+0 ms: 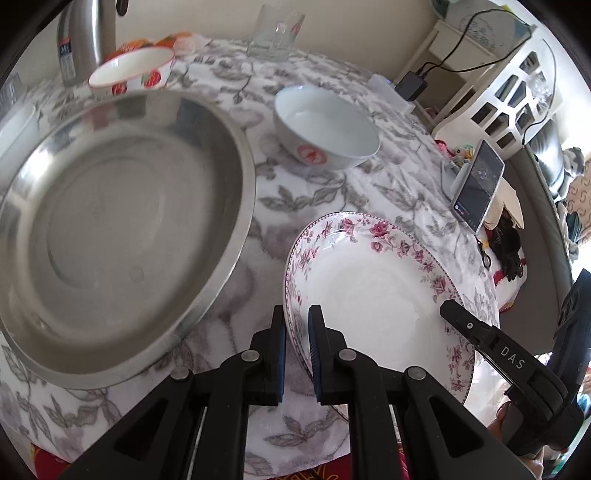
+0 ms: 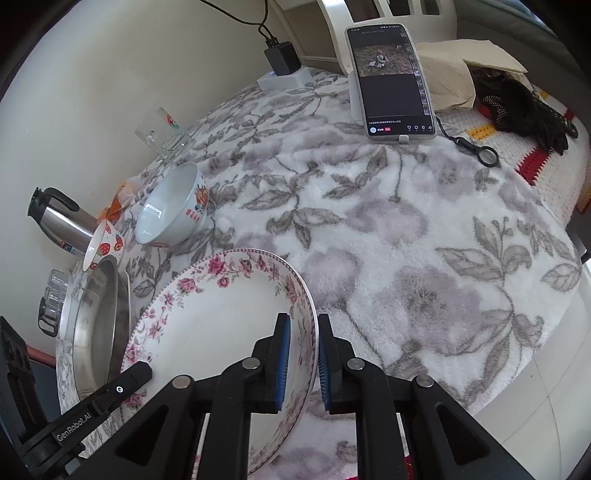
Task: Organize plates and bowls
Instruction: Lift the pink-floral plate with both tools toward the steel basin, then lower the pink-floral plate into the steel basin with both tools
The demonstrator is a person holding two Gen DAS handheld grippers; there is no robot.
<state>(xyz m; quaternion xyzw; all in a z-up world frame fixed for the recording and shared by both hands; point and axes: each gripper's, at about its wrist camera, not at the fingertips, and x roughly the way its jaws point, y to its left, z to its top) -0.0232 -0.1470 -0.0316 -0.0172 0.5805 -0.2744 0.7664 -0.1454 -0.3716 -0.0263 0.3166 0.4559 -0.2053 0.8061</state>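
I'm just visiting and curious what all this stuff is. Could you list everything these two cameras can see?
Floral plate: one, white with pink roses, near table edge, both grippers on its rim.
Steel basin: one, silver, left of plate.
White bowl: one, red emblem, behind plate.
Strawberry bowl: one, white and red, far side.
Thermos: one, steel, beside strawberry bowl.
Drinking glass: one, clear, by wall.
Phone: one, propped on stand, screen lit.
Charger: one, black, by wall.
Tablecloth: white, grey leaves.
Left gripper: black, straddling plate rim.
Right gripper: black, straddling opposite rim.
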